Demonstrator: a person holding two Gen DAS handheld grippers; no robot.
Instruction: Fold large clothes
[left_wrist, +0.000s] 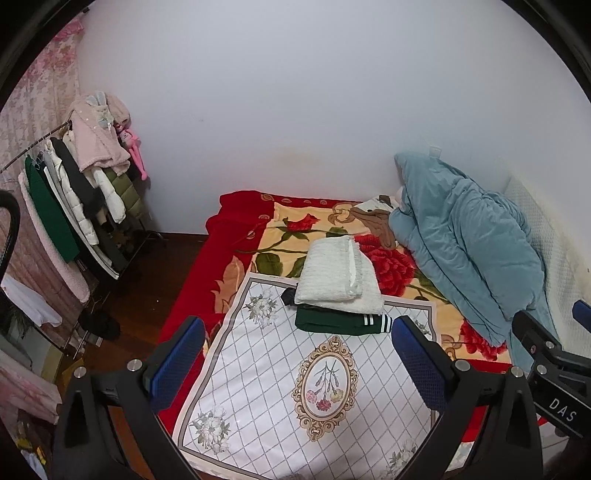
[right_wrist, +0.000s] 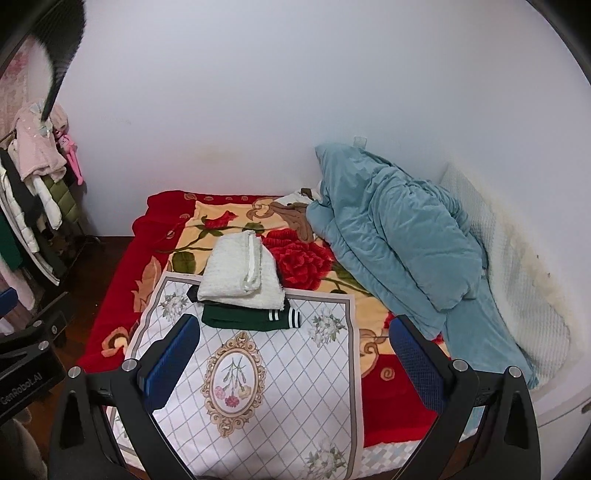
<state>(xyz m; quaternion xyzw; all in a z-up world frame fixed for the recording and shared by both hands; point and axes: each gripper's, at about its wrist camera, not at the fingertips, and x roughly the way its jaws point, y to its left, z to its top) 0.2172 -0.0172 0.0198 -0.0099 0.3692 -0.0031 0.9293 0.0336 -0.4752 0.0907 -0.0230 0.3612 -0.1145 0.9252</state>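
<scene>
A folded white knit garment (left_wrist: 338, 275) lies on top of a folded dark green garment (left_wrist: 340, 322) with white stripes, at the far edge of a white patterned mat (left_wrist: 295, 398) on the bed. The same stack shows in the right wrist view, white garment (right_wrist: 242, 275) over green one (right_wrist: 251, 319), on the mat (right_wrist: 258, 406). My left gripper (left_wrist: 299, 354) is open and empty, held above the mat short of the stack. My right gripper (right_wrist: 295, 350) is open and empty, above the mat's right side. Its body (left_wrist: 554, 362) shows at the right of the left wrist view.
A red floral blanket (left_wrist: 236, 251) covers the bed. A bunched blue duvet (left_wrist: 465, 243) lies on the right by the wall, with a brown garment (left_wrist: 376, 221) beside it. A clothes rack (left_wrist: 81, 192) with hanging coats stands at the left on the dark floor.
</scene>
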